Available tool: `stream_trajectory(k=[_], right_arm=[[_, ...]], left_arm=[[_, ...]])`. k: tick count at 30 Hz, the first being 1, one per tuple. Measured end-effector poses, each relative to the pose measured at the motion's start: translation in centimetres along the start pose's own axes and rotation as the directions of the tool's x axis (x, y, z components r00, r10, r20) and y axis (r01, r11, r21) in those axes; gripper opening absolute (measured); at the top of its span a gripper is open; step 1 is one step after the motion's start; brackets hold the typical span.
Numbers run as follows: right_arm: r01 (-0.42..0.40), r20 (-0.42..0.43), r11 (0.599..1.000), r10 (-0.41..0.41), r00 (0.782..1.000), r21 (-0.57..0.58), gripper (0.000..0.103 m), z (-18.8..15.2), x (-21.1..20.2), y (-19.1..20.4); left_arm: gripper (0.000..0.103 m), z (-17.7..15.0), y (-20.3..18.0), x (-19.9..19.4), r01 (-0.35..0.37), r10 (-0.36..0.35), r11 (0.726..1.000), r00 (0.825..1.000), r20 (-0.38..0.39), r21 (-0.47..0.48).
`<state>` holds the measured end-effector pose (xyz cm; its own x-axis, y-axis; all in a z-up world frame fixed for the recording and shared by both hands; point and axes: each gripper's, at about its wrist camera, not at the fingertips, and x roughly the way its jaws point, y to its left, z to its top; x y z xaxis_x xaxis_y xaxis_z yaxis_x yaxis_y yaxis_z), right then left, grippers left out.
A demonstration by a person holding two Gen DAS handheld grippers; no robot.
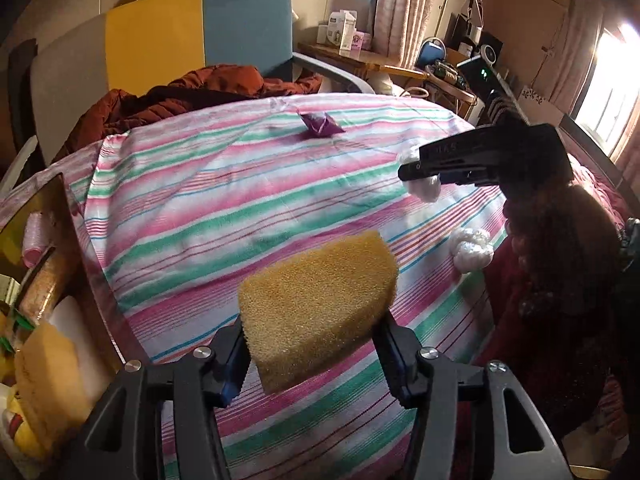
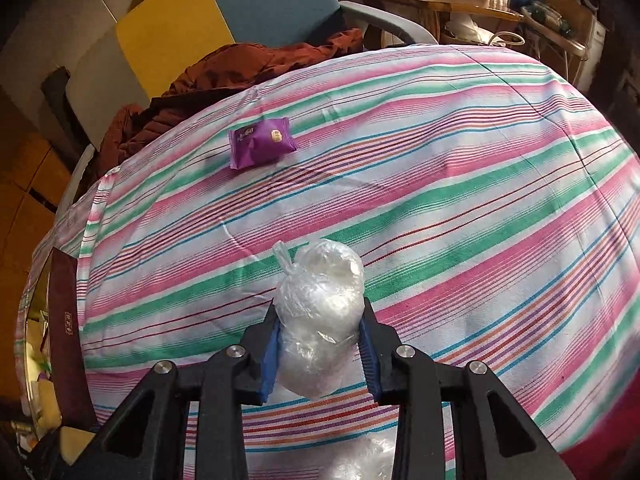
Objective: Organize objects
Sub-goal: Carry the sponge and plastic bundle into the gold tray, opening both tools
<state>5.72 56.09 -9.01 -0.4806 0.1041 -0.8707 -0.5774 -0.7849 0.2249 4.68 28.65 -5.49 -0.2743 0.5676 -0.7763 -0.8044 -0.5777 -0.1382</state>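
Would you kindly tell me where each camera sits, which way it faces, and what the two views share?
Left wrist: on the left hand-held gripper, looking down across the striped bedspread; its fingers clamp a yellow sponge; the right hand-held gripper shows too.
Right wrist: on the right hand-held gripper, facing the same bedspread, clamping a clear plastic bag.
Shared: bedspread, purple packet, the bag.

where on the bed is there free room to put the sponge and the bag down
The striped sheet is bare across its middle and right, between the purple packet and the bag in the right gripper. Crowded: the box at the left edge, near the sponge in the left gripper.
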Motion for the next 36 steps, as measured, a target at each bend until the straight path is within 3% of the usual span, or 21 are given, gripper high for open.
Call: stream_trajectory(k=[9, 13, 20, 23, 27, 36], right_arm=[[0.0, 0.073, 0.99, 0.01, 0.997, -0.141, 0.035, -0.3, -1.4, 2.9], [-0.009, 0.087, 0.982, 0.026, 0.996, -0.188, 0.035, -0.8, -1.8, 3.8], [-0.032, 0.095, 0.975, 0.054, 0.994, -0.222, 0.035, -1.3, -2.9, 5.3], [-0.061, 0.102, 0.966, 0.089, 0.991, -0.25, 0.036, -1.9, -4.0, 7.2], [-0.148, 0.103, 0.94, 0.187, 0.977, -0.307, 0.036, -3.0, -5.6, 11.5], [-0.336, 0.041, 0.859, 0.38, 0.924, -0.386, 0.037, -6.5, -6.1, 21.9]], left_arm=[[0.056, 0.7, 4.4, -6.7, -0.037, 0.054, 0.991, 0.99, 0.132, -0.127], [0.056, 0.0, 8.3, -9.0, -0.101, 0.138, 0.969, 0.978, 0.156, -0.227], [0.057, -1.9, 15.4, -13.0, -0.284, 0.367, 0.878, 0.916, 0.162, -0.385], [0.057, -2.7, 17.2, -14.0, -0.349, 0.444, 0.838, 0.883, 0.152, -0.419], [0.057, -3.8, 18.5, -15.2, -0.381, 0.49, 0.805, 0.859, 0.147, -0.456], [0.057, -5.9, 19.9, -16.4, -0.395, 0.513, 0.78, 0.848, 0.135, -0.485]])
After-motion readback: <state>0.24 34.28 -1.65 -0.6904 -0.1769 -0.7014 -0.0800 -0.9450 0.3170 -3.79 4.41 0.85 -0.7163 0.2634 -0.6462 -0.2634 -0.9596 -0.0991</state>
